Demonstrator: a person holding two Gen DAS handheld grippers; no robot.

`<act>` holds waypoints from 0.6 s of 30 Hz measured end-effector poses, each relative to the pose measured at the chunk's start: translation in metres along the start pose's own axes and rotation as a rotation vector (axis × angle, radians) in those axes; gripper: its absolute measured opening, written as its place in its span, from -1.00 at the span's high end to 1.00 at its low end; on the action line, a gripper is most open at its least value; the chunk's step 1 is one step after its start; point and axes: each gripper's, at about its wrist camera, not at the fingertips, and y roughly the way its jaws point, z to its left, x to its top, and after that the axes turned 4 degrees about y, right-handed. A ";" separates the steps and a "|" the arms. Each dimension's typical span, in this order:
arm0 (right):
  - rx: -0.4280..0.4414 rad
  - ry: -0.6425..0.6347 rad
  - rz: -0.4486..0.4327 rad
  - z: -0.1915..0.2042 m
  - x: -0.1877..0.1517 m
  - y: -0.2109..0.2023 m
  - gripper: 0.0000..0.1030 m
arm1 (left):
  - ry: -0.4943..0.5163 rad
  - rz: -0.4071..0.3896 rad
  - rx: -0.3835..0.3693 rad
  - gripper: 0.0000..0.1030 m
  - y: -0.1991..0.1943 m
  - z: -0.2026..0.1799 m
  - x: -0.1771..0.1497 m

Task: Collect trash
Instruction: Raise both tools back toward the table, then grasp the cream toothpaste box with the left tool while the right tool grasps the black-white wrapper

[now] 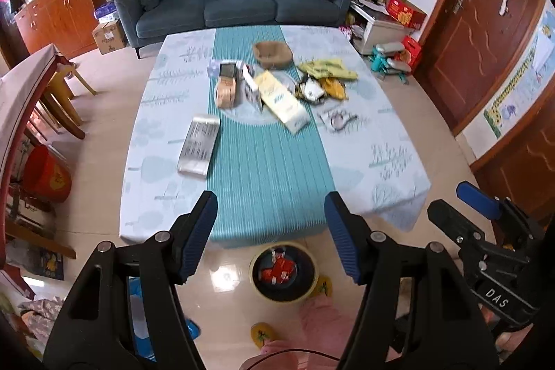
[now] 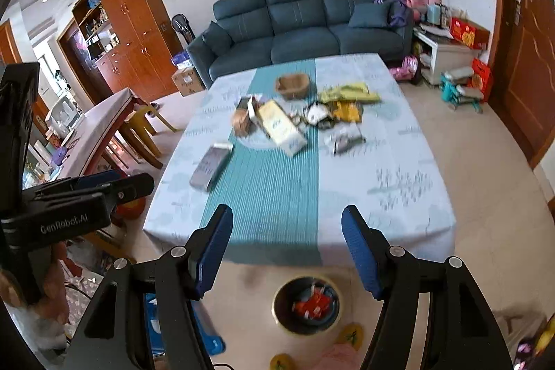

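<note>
Both grippers, left gripper (image 1: 269, 231) and right gripper (image 2: 287, 252), gape empty above the bin (image 1: 283, 271); reaching for wrappers (image 1: 314, 89) beyond it risks scattering them.

Black two-finger frames on left gripper (image 1: 270, 236) and right gripper (image 2: 288, 252); ribbed blue pads (image 1: 199, 231); silver pivot screws (image 1: 162, 236); white "GenRobot.AI" lettering.

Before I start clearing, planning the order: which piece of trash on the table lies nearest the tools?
The silver foil packet, lying alone left of the teal runner; the other wrappers and boxes cluster farther back toward the basket.
</note>
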 end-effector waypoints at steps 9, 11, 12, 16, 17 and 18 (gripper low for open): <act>0.068 -0.027 0.045 -0.049 0.088 0.090 -0.29 | -0.170 0.081 -0.023 -0.19 0.086 0.003 0.073; 0.086 -0.037 0.077 -0.065 0.107 0.121 -0.29 | -0.222 0.109 -0.017 -0.19 0.117 0.002 0.088; 0.092 -0.042 0.089 -0.071 0.114 0.134 -0.29 | -0.246 0.128 -0.016 -0.19 0.133 0.001 0.095; 0.118 -0.070 0.163 -0.105 0.149 0.195 -0.29 | -0.344 0.237 -0.019 -0.19 0.208 -0.006 0.122; 0.129 -0.078 0.186 -0.115 0.157 0.210 -0.29 | -0.367 0.255 -0.020 -0.19 0.221 -0.007 0.127; 0.137 -0.086 0.201 -0.122 0.162 0.223 -0.29 | -0.388 0.270 -0.018 -0.19 0.235 -0.007 0.130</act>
